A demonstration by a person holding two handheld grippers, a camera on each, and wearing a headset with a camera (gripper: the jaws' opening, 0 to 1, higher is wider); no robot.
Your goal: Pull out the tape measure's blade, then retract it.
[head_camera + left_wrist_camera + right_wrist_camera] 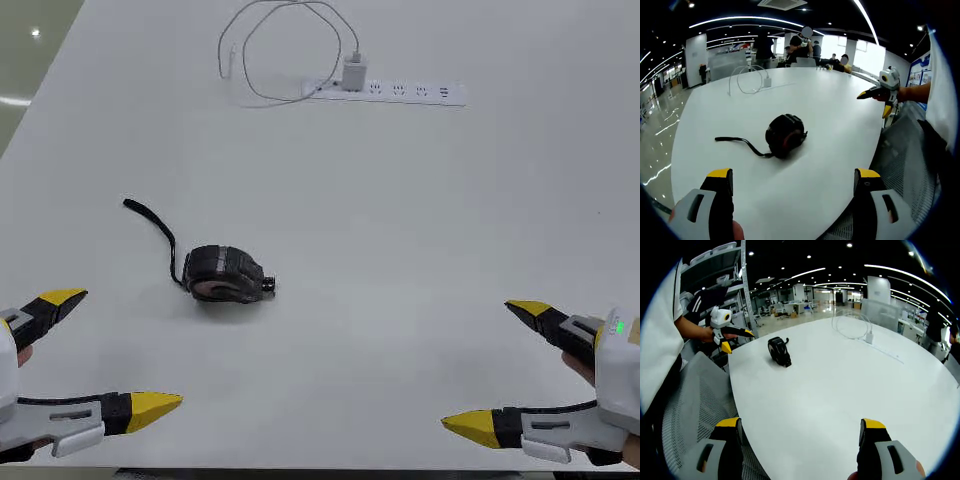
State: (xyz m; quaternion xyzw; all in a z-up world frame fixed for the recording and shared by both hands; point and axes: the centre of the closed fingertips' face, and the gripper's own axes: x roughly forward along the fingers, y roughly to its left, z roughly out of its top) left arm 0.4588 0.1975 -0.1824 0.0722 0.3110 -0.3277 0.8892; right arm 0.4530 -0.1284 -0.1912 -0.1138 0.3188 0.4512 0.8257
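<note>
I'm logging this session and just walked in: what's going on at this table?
A person holds a hand-held gripper in each hand over the near edge of a white table. The left hand-held gripper and the right hand-held gripper are both open and hold nothing. The tape measure lies untouched, nearer the left one, with no blade pulled out and its strap trailing away. A power strip sits at the far side.

a white table (400, 250) carries a black tape measure (225, 275), a power strip (400, 92) and a looped cable (230, 62).
</note>
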